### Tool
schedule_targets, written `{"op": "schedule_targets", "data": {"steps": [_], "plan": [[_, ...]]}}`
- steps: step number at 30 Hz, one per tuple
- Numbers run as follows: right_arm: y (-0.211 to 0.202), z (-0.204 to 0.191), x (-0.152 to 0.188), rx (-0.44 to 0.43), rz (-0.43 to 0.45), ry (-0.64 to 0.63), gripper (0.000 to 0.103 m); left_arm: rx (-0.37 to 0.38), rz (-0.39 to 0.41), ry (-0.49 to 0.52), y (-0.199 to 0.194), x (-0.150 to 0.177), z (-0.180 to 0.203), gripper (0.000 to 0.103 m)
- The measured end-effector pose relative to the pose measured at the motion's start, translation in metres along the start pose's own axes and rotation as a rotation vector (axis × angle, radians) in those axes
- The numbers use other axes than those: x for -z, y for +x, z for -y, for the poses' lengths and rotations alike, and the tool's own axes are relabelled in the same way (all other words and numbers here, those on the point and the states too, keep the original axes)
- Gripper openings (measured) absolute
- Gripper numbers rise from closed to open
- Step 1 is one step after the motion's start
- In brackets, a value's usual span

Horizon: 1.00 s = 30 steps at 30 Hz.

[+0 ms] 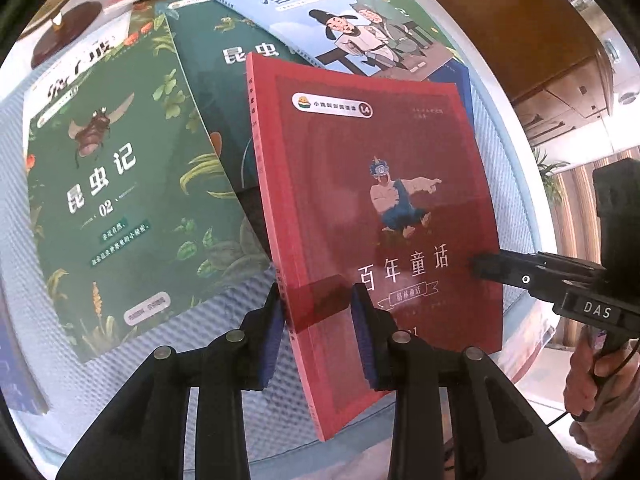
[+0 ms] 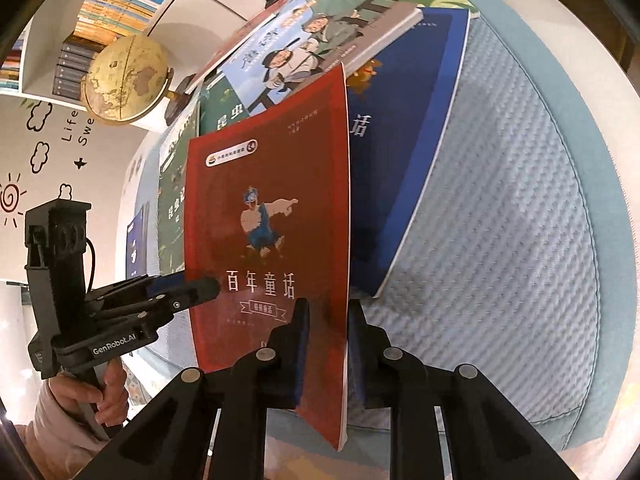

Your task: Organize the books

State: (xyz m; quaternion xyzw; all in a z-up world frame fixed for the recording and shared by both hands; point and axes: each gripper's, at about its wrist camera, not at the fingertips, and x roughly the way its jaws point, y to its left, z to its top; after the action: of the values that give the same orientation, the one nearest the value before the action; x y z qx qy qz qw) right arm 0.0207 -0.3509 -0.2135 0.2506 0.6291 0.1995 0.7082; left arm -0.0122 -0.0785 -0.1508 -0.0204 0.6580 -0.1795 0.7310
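A red book [image 1: 380,208] is held up above the blue-grey textured mat [image 1: 224,332], tilted on edge. My left gripper [image 1: 318,320] has its jaws on either side of the book's spine edge near the bottom. My right gripper [image 2: 326,332] straddles the book's [image 2: 272,240] open page edge; a small gap shows at each pad. In the left wrist view the right gripper [image 1: 480,266] reaches the book from the right. In the right wrist view the left gripper [image 2: 208,286] reaches it from the left.
Several books lie overlapping on the mat: a green insect book [image 1: 104,184], a second green one [image 1: 224,80], a light blue poetry book [image 1: 340,20] and a dark blue book [image 2: 404,128]. A globe [image 2: 128,80] and a bookshelf [image 2: 116,0] stand behind.
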Motion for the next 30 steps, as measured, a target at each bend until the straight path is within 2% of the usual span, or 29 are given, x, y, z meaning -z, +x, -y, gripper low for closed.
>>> {"op": "schedule_targets", "data": {"steps": [11, 18, 23, 30], "plan": [[-0.015, -0.009, 0.008, -0.020, 0.032, 0.005, 0.019, -0.004, 0.031, 0.018, -0.019, -0.001, 0.000, 0.029], [-0.023, -0.012, 0.011, -0.055, 0.049, 0.023, 0.019, -0.027, 0.057, 0.066, -0.031, -0.003, 0.007, 0.029], [-0.029, -0.019, 0.014, -0.043, 0.062, -0.002, 0.019, -0.041, 0.067, 0.089, -0.037, -0.001, 0.010, 0.029], [-0.034, -0.029, 0.018, -0.034, 0.078, -0.023, 0.019, -0.017, 0.080, 0.085, -0.044, 0.002, 0.007, 0.029]]}}
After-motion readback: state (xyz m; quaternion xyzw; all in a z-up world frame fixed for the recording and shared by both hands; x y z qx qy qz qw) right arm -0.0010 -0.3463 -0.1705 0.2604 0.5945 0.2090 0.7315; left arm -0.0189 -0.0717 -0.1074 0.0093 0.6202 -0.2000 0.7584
